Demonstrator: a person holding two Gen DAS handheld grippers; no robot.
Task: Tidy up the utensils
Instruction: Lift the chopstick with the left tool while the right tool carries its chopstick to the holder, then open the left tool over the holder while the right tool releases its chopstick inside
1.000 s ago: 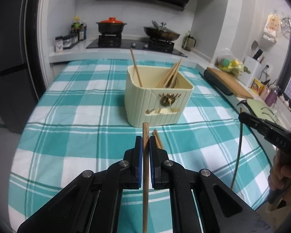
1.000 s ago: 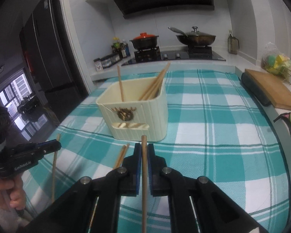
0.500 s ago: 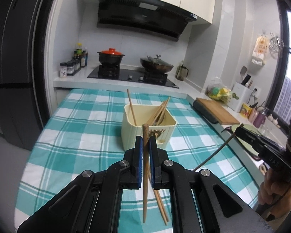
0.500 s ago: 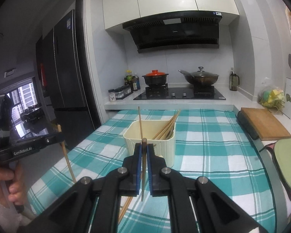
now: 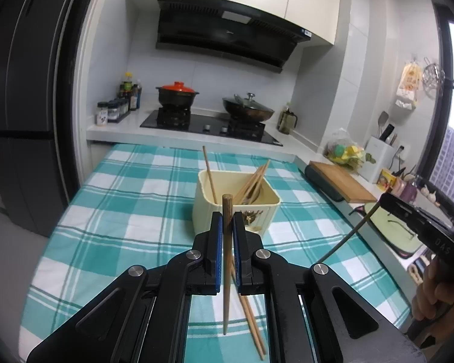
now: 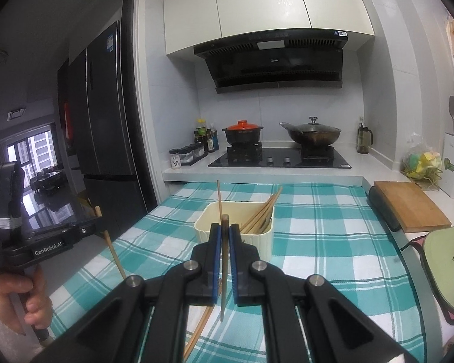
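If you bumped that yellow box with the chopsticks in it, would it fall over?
Probably not easily: the box looks wide and squat, flat on the tablecloth. It seems light plastic, so it may slide instead. The chopsticks leaning inside would likely rattle or shift.

Grey-tiled kitchen: black range hood (image 6: 275,60), white cabinets (image 6: 266,3), dark fridge (image 6: 106,127).

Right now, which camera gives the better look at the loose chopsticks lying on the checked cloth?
The left wrist view: the two loose chopsticks lie in plain sight on the cloth just past the left tongs. In the right wrist view, only a short stretch of them shows beneath the right tongs.
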